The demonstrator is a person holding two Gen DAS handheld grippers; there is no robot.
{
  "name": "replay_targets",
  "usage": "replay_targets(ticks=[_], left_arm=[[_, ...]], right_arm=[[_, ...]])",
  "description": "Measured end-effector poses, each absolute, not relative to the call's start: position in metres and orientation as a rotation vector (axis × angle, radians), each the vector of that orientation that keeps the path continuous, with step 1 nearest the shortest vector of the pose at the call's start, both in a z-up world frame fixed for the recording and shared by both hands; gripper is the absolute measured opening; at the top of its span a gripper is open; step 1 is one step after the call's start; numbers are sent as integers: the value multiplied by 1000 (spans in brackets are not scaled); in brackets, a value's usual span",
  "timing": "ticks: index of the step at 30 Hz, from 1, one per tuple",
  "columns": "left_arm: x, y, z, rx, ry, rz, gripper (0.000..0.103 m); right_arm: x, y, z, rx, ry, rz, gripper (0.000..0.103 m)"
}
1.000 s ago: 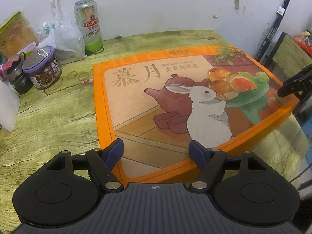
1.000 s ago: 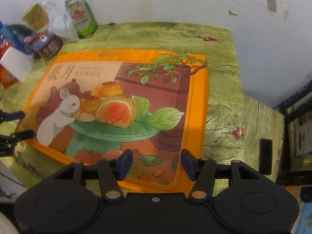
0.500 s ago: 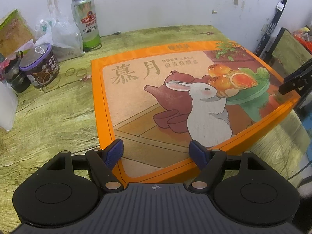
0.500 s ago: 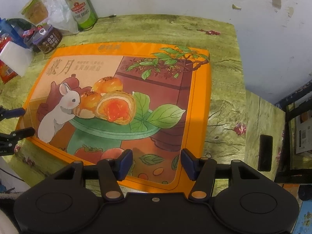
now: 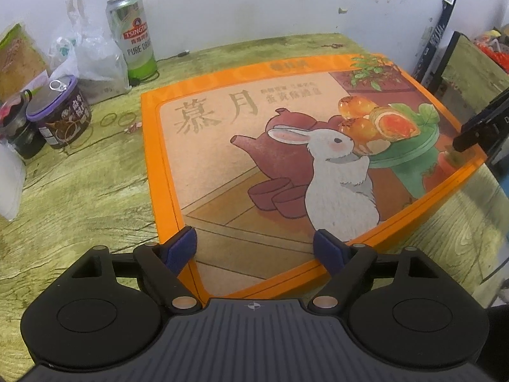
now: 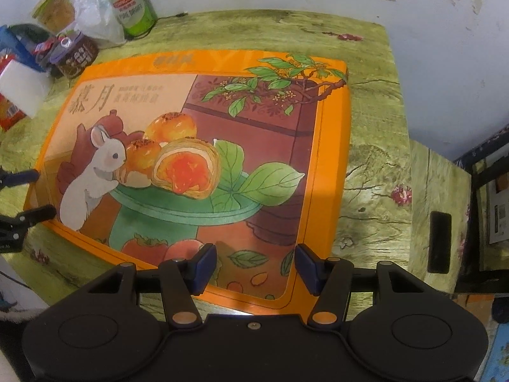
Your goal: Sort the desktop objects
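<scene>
Your left gripper [image 5: 254, 243] and right gripper [image 6: 254, 264] are both spread wide over the orange box [image 5: 286, 159], probably to move it across the bench [image 5: 79, 197].

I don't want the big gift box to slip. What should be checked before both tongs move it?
1. Left tongs open over the orange mooncake box near corner: ok.
2. Right tongs open over its other near corner: ok.
3. Pads touching box: cannot tell.
4. Tsingtao beer can stands apart from box: ok.
5. Purple-lidded cup apart: ok.
6. Box underside on table: cannot tell.
</scene>
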State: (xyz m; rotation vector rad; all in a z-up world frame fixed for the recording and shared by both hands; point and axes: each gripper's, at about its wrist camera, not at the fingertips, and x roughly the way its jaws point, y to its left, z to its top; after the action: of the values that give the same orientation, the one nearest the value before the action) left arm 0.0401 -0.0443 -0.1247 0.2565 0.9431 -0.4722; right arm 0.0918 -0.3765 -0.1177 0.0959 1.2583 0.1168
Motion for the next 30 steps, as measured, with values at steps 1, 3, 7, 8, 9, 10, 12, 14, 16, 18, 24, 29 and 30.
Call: replay_targets(ticks=[1, 3, 7, 8, 9, 10, 12, 14, 16, 18, 24, 29, 30], left_arm=[[39, -45, -125, 256, 937, -473, 84], [39, -44, -125, 252, 929, -476, 85], [43, -26, -106, 197, 905, -480, 80], [43, -16, -97, 170, 880, -465, 81], [42, -4, -87, 140, 849, -447, 81], [42, 6, -80, 117, 828, -434, 82], [42, 22, -67, 81, 792, -411, 82], [40, 27, -63, 75, 781, -408, 81], [38, 21, -68, 96, 802, -419, 77], [33, 9, -78, 118, 828, -450, 73], [35, -32, -108, 207, 902, -507, 57], [36, -39, -122, 258, 924, -511, 57], [37, -38, -122, 251, 927, -512, 58]], right_arm=[[91, -376, -118, 100, 1254, 116, 56], [90, -373, -119, 96, 1244, 115, 60], [90, -367, -112, 62, 1229, 111, 60], [90, -368, -108, 67, 1219, 111, 58], [90, -370, -103, 78, 1206, 109, 58], [89, -373, -96, 99, 1184, 107, 58], [88, -374, -82, 132, 1143, 111, 58], [89, -368, -76, 150, 1126, 128, 54], [89, -355, -79, 136, 1123, 146, 53], [88, -340, -85, 96, 1119, 155, 52], [91, -315, -103, -6, 1120, 91, 35], [90, -312, -118, -47, 1151, 88, 32], [90, -312, -119, -51, 1150, 91, 32]])
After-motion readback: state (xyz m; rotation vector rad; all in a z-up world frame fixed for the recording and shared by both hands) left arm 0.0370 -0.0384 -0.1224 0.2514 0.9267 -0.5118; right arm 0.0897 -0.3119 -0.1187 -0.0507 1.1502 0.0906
